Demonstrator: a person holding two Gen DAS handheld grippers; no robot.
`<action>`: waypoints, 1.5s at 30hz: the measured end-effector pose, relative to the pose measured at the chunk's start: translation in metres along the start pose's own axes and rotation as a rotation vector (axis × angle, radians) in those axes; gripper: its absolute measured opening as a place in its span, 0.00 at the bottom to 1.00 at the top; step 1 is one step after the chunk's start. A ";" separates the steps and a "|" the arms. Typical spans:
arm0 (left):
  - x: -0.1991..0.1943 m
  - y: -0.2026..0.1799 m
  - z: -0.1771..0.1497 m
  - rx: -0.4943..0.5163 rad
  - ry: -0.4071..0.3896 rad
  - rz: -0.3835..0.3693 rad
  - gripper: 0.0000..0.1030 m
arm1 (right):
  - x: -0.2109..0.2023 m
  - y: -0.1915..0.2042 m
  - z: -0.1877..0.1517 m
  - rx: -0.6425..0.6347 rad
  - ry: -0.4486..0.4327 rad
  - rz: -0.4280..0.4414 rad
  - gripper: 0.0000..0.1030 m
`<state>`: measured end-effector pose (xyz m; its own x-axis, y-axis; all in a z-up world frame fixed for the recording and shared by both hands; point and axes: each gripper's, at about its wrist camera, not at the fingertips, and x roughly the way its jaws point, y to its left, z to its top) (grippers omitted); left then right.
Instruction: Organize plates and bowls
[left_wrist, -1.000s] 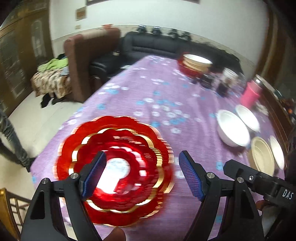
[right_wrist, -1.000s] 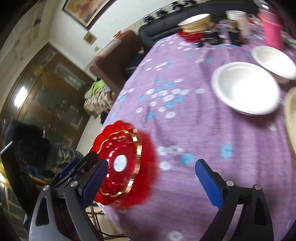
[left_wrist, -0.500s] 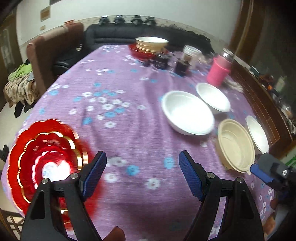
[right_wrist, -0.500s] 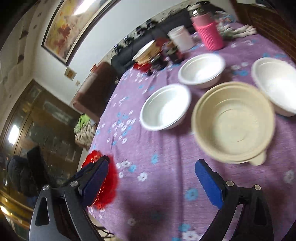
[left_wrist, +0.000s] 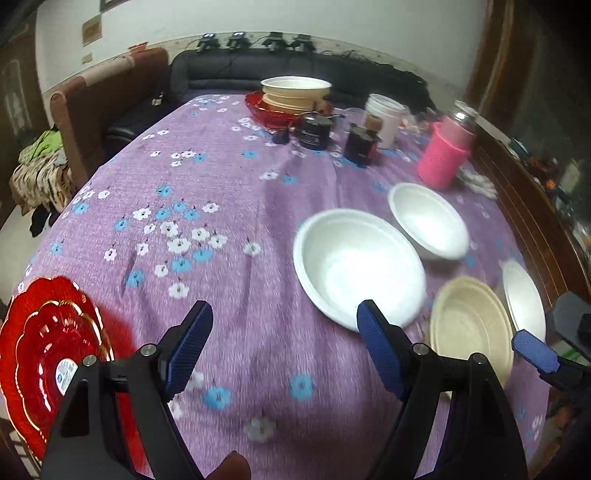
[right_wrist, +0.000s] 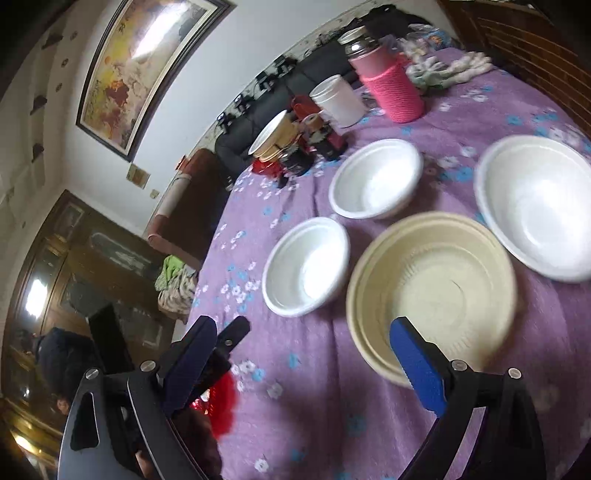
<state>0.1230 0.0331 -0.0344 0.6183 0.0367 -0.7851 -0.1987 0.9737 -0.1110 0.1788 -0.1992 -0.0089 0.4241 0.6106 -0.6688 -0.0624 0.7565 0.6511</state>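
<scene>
Purple-clothed bench (left_wrist: 229, 206): beside the pink flask (left_wrist: 445, 153), light, thin cream bowl (right_wrist: 432, 295) suits a rim grip; both jaws wide, empty.

The tabletop (left_wrist: 229, 192) carries a purple cloth with a flower print. A pink knitted bottle sleeve (left_wrist: 445, 155) stands near its far edge, beside a white tub (left_wrist: 384, 118) and two dark jars (left_wrist: 314, 129). A black sofa (left_wrist: 229, 74) and a framed painting (right_wrist: 136, 66) occupy the background.

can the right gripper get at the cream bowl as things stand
Probably yes: the right gripper is open and empty, the cream bowl lies just ahead of its fingers, and nothing sits in or over it.
</scene>
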 end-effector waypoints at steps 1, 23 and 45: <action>0.005 0.001 0.004 -0.011 0.006 -0.001 0.78 | 0.007 0.004 0.007 -0.013 0.010 0.010 0.93; 0.077 -0.010 0.034 -0.043 0.089 0.002 0.74 | 0.132 -0.013 0.074 -0.017 0.229 -0.180 0.62; 0.064 -0.015 0.025 0.048 0.084 0.072 0.15 | 0.137 0.003 0.053 -0.126 0.262 -0.307 0.09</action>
<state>0.1843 0.0270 -0.0673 0.5370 0.0900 -0.8387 -0.2029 0.9789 -0.0249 0.2848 -0.1258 -0.0799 0.1974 0.3791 -0.9041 -0.0862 0.9253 0.3692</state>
